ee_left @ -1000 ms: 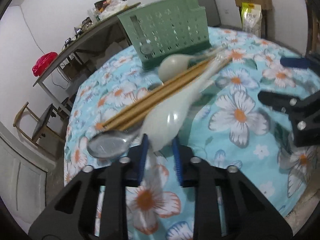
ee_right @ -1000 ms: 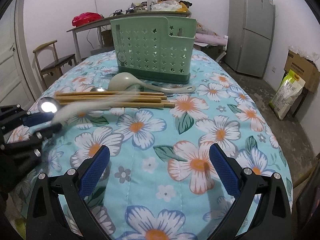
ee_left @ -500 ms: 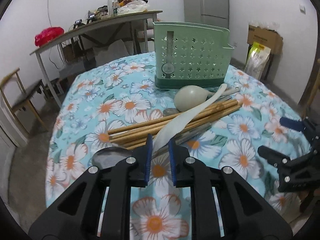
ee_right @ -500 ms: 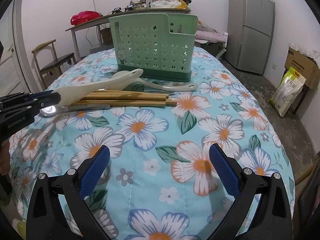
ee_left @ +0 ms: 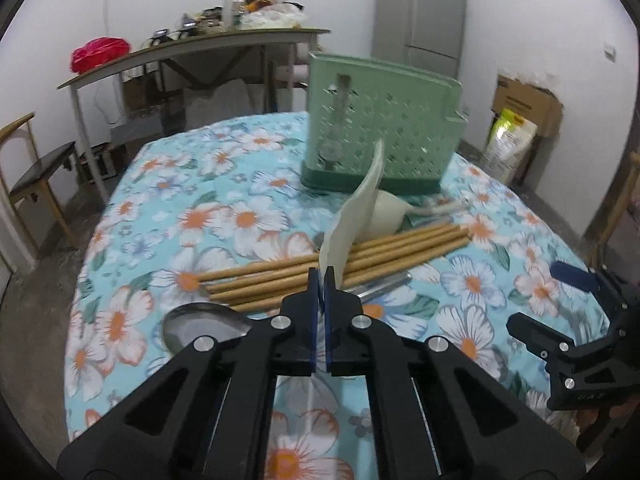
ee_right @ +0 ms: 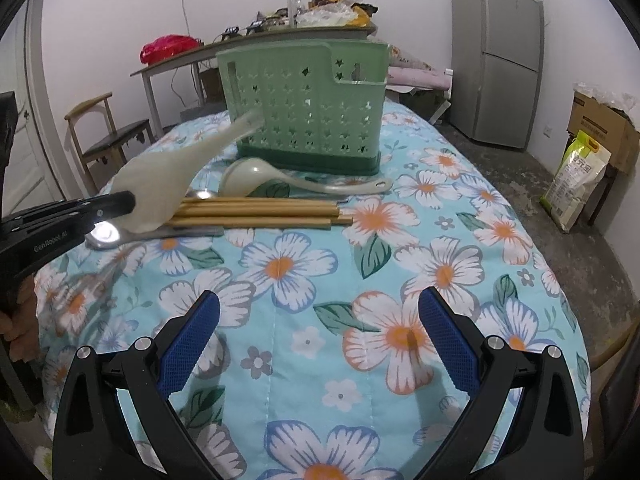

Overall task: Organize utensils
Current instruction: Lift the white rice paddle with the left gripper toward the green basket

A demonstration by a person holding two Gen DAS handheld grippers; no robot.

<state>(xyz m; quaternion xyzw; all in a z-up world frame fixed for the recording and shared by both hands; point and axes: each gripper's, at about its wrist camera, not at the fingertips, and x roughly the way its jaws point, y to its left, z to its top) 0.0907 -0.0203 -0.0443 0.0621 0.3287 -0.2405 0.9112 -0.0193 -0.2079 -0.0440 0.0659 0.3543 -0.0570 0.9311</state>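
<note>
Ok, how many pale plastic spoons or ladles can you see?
2. One rice paddle is clamped in the left hand-held gripper; one ladle lies by the green caddy.

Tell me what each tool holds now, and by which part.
Left tool: the pale rice paddle, gripped at its broad blade end. Right tool: open, holding nothing.

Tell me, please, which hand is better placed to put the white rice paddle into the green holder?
Left. The left gripper is shut on the white rice paddle, lifted and aimed toward the green holder. The right gripper is open, holds nothing and hangs over bare tablecloth.
</note>
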